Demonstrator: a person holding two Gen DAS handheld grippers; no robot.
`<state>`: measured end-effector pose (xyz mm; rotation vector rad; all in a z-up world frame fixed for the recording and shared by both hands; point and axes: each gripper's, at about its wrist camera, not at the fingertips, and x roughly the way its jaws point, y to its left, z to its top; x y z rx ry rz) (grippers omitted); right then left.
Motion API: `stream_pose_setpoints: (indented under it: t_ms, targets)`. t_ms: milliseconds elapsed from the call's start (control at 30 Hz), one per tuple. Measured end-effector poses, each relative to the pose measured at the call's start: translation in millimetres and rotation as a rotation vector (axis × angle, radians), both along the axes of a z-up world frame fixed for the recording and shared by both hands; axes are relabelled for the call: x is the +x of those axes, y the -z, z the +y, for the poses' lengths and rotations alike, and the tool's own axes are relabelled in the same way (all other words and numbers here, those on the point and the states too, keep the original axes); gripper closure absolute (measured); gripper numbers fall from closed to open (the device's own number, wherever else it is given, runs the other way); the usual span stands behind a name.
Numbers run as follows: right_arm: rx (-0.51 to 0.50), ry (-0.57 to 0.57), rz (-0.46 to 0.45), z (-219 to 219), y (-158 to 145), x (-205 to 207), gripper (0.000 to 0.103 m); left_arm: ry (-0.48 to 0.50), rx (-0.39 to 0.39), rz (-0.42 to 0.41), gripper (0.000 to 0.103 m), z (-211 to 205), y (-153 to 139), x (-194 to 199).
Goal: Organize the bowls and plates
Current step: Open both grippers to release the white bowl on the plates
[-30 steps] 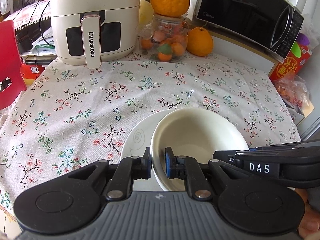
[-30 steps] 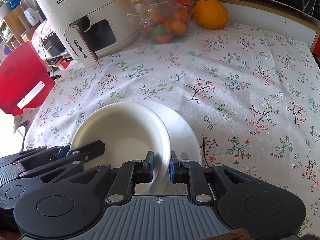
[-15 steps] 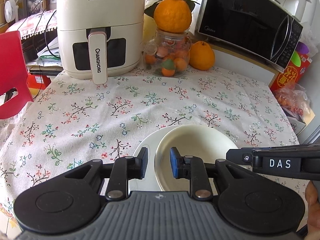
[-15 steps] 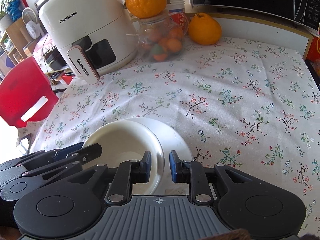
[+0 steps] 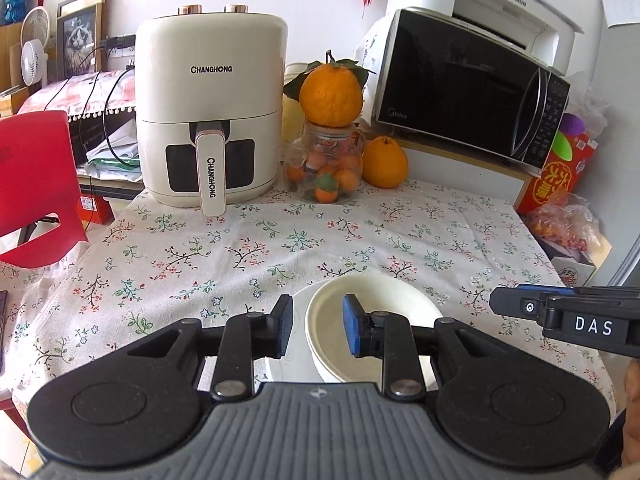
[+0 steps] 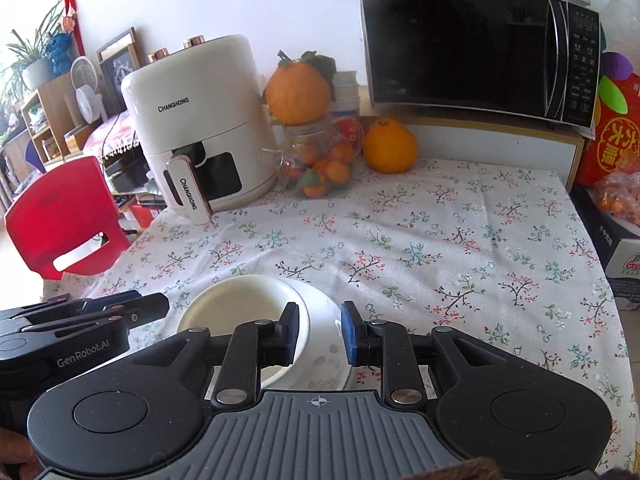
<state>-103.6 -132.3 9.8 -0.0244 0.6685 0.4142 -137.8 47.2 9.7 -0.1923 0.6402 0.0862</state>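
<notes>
Left gripper (image 5: pixel 314 330): fingers (image 5: pixel 283 330) apart and opening, pressing on nothing; the bowl's left rim showed in the gap beneath them.
Right gripper (image 6: pixel 319 334): fingers (image 6: pixel 290 334) likewise apart and opening, gripping nothing; the bowl's right rim and the plate lay below the gap.
Bowl (image 5: pixel 376 300): white, upright, sitting in the plate, free of both grippers.
Plate (image 6: pixel 326 344): white, flat on the bench near its front edge, showing on both sides of the bowl.
Bench (image 5: pixel 320 240): covered in a floral cloth.
Back of bench: cream air fryer (image 5: pixel 210 120) at left; glass jar (image 5: pixel 326 170) of small oranges with a large orange (image 5: pixel 331 94) on top; another orange (image 5: pixel 385 158) beside it; black microwave (image 5: pixel 472 88) at right.
Beyond the bench: red chair (image 6: pixel 64 216) at left.
</notes>
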Motion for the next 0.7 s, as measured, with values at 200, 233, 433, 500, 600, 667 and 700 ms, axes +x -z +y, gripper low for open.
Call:
stream_pose_setpoints:
  t_ms: [200, 233, 433, 500, 600, 667, 700]
  targets:
    - [0.058, 0.071, 0.013, -26.0, 16.5, -44.6, 0.070, 0.006, -0.004, -0.017, 0.066, -8.9, -2.3, -33.4]
    - [0.071, 0.084, 0.023, -30.1, 18.7, -49.7, 0.069, 0.002, -0.005, -0.013, 0.063, -10.0, -1.3, -38.0]
    - [0.052, 0.101, 0.025, -31.1, 15.1, -65.8, 0.046, 0.009, 0.004, 0.000, 0.037, -16.7, -2.9, -49.8]
    - [0.024, 0.094, 0.008, -27.7, 10.1, -71.4, 0.024, 0.017, 0.008, -0.002, 0.028, -18.6, -6.1, -52.9]
    - [-0.018, 0.088, -0.008, -21.8, 3.9, -77.4, 0.010, 0.014, 0.011, 0.020, 0.013, -19.0, -7.9, -52.5]
    - [-0.010, 0.085, 0.001, -20.5, 0.1, -79.9, 0.007, -0.001, 0.009, 0.046, 0.004, -17.8, -7.4, -51.3]
    - [0.009, 0.076, 0.014, -20.4, -1.7, -81.2, 0.005, -0.012, 0.004, 0.060, 0.003, -16.6, -7.2, -51.9]
